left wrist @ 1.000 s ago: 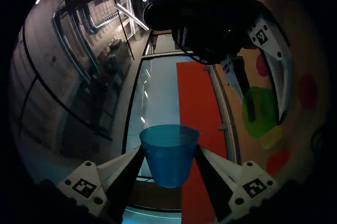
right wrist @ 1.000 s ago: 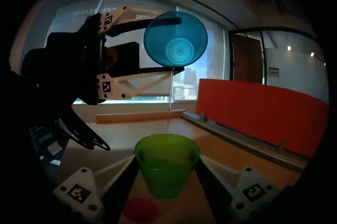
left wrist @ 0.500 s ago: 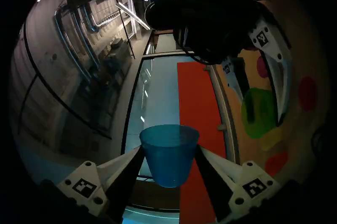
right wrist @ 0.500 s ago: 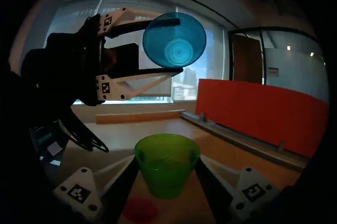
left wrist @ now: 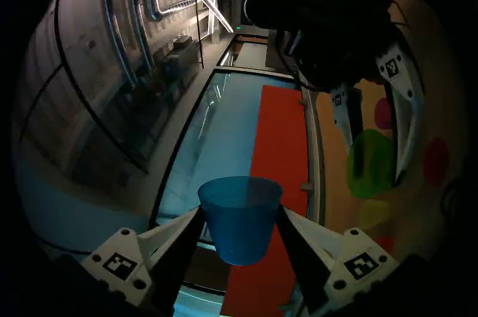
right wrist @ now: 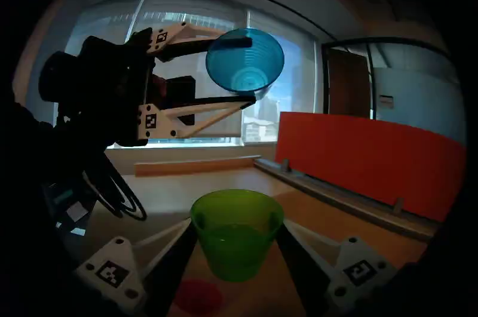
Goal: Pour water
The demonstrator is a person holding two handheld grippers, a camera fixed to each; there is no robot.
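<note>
My left gripper (left wrist: 240, 227) is shut on a blue translucent cup (left wrist: 240, 217), held tipped on its side. In the right gripper view that blue cup (right wrist: 245, 60) hangs high with its mouth facing the camera, pinched between the left gripper's white fingers (right wrist: 191, 42). My right gripper (right wrist: 236, 239) is shut on a green cup (right wrist: 235, 230) that stands upright with water in its bottom. The green cup (left wrist: 370, 163) sits at the right in the left gripper view, between the right gripper's fingers (left wrist: 406, 114). No stream runs between the cups.
A wooden table (right wrist: 167, 191) with coloured dots, one red (right wrist: 197, 296), lies under the green cup. An orange partition (right wrist: 370, 156) runs along the table's right edge. Large windows (right wrist: 179, 78) stand behind. Cables (right wrist: 119, 197) hang from the left gripper.
A thin stream fell from the blue cup into the green cup a second ago; it has stopped. The blue cup has since tilted back up and risen slightly. The green cup stayed put.
</note>
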